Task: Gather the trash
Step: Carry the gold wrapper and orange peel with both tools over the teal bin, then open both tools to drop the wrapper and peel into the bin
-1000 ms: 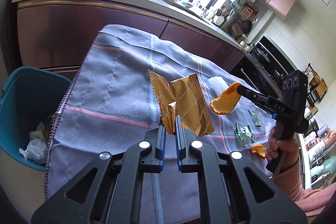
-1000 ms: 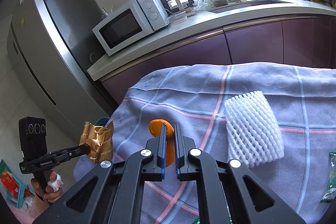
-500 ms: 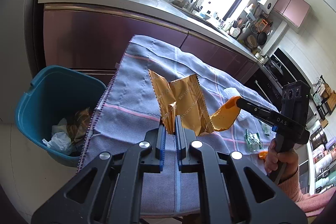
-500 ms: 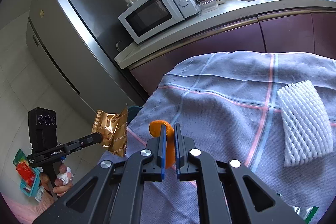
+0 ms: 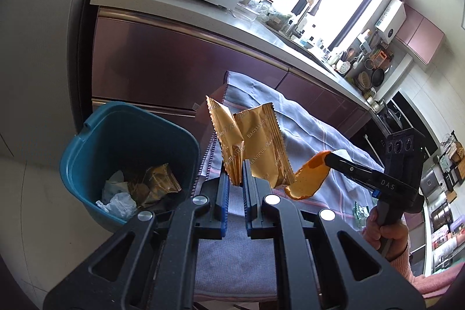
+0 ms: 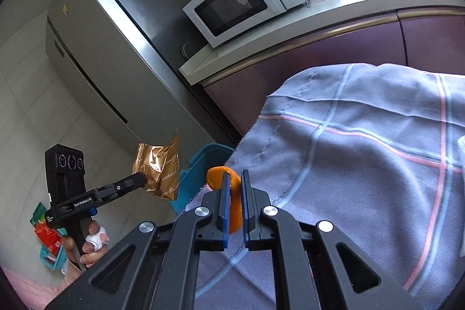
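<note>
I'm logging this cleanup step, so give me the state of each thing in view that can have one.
left gripper: shut on the gold wrapper
gold wrapper: crumpled, held in the air beside the bin
right gripper: shut on the orange peel
orange peel: pinched, lifted off the tablecloth
teal bin: open, partly filled with trash
microwave: door closed
fridge: closed

Both grippers are matte black plastic with triangular cut-outs in the linkage arms, round silver screws at the pivots and blue pads lining the fingers (image 5: 223,202). The right gripper (image 5: 327,157) carries "DAS" lettering; the left gripper (image 6: 142,179) reads "GenRobot.AI". A pink sleeve (image 5: 402,262) covers the right wrist.
</note>
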The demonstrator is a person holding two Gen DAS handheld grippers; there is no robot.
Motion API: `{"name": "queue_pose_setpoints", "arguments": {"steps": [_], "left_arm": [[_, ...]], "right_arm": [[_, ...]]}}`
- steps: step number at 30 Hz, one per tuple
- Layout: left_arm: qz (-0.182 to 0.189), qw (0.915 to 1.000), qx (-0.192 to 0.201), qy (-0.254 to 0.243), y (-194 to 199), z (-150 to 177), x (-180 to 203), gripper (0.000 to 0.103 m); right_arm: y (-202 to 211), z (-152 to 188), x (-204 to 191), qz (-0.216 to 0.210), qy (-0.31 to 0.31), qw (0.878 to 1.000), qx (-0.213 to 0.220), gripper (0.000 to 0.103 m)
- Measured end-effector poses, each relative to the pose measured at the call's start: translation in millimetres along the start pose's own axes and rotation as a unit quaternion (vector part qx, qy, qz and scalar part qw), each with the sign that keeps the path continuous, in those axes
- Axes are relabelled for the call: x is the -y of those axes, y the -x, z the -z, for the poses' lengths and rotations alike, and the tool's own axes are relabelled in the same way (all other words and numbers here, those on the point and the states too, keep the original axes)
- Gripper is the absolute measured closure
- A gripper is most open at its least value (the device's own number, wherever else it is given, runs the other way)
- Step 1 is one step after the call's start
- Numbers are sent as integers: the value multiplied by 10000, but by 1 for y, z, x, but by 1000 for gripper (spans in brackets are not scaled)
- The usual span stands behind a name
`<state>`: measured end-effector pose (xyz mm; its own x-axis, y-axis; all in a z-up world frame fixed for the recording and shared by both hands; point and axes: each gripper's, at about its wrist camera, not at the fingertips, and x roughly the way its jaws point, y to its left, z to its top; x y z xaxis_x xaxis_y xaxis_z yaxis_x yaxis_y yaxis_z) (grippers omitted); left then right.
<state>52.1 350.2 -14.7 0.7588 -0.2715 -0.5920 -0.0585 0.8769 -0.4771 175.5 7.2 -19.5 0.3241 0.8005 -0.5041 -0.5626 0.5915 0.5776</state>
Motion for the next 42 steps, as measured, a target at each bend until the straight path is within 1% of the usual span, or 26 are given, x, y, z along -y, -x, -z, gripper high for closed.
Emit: {"name": "queue_pose_setpoints", "arguments": {"steps": [3, 7, 11, 15, 17, 19, 23, 26, 36, 42], "left_arm": [[-144, 9998, 128, 17, 9, 0, -4, 94], [-339, 9989, 322, -81, 21, 9, -6, 94], [-409, 9988, 263, 96, 27, 17, -17, 94], [-492, 9982, 279, 192, 29, 18, -32, 94], [-448, 9984, 279, 197, 28, 16, -39, 94], [-544, 9980, 262, 163, 26, 13, -45, 94], [-603, 9978, 222, 151, 22, 10, -55, 94], [-581, 9978, 206, 254, 18, 8, -67, 94], [-898, 9956, -24, 276, -7, 5, -89, 94], [-1092, 9933, -185, 322, -28, 7, -98, 91]], "right_arm": [[-8, 1, -6, -184, 88, 9998, -44, 97], [-21, 6, -15, -302, 199, 9993, -70, 97], [-34, 8, -27, -386, 258, 9986, -240, 97], [-47, 2, -38, -381, 300, 9984, -285, 97], [-53, -2, -44, -345, 335, 9985, -276, 97], [-61, -6, -49, -313, 365, 9985, -280, 97], [-80, -15, -57, -229, 456, 9981, -335, 97], [-93, -18, -61, -142, 480, 9980, -398, 97], [-141, -24, -64, 113, 498, 9962, -702, 97], [-161, -23, -62, 277, 528, 9944, -870, 97]]}}
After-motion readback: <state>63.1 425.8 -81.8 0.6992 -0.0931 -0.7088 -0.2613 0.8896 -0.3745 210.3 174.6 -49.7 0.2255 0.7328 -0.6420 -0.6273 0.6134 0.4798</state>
